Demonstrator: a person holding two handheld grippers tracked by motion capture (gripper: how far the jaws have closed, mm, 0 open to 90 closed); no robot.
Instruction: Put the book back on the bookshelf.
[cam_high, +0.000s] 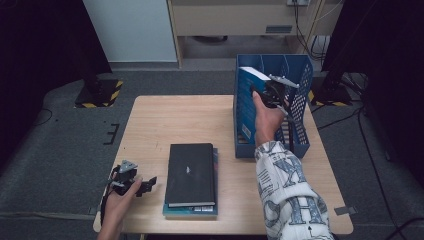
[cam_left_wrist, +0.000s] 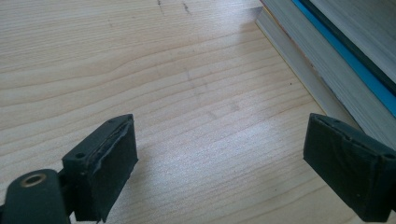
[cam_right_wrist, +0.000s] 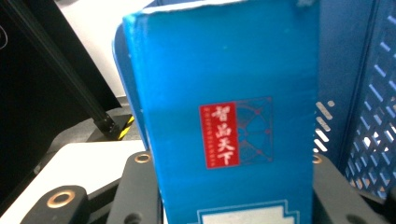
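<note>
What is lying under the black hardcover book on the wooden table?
Under the black hardcover book lies a teal-covered book; its edges show at the near and right sides. Its front cover is hidden, and whether the stack holds more cannot be told.

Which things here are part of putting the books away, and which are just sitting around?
In the job:
- blue book, gripped by the right gripper
- blue rack it stands in
- book stack, probably next
- left gripper, open beside the stack

Just lying about:
- striped stand base
- floor cables
</note>
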